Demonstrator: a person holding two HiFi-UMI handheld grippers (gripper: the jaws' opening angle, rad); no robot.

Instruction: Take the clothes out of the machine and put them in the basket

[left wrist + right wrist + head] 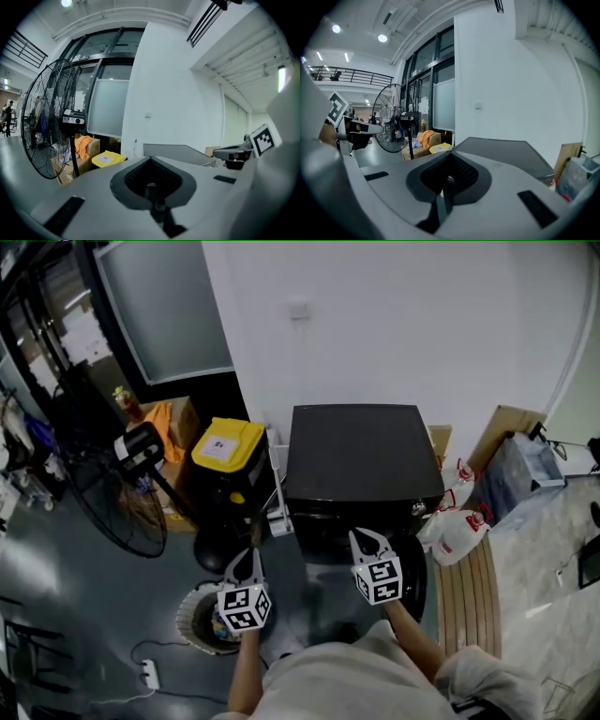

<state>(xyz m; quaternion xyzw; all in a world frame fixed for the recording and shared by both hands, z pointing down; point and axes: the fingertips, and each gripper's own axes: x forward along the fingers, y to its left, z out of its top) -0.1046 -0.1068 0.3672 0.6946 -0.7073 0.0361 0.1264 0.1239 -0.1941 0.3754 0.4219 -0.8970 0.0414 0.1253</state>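
Currently left tongs (251, 557) and right tongs (366, 542) clenched, empty; machine (364, 451) front dim, basket (187, 617) half hidden behind left tongs.

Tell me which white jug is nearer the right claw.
The front jug, out to the side of the right claw; the other jug sits farther back.

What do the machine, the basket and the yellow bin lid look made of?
Machine: smooth black top with a dull sheen, probably painted metal or plastic. Basket: pale ribbed wall, perhaps plastic or weave; too small to tell. Yellow bin lid: even, glossy colour, likely plastic.
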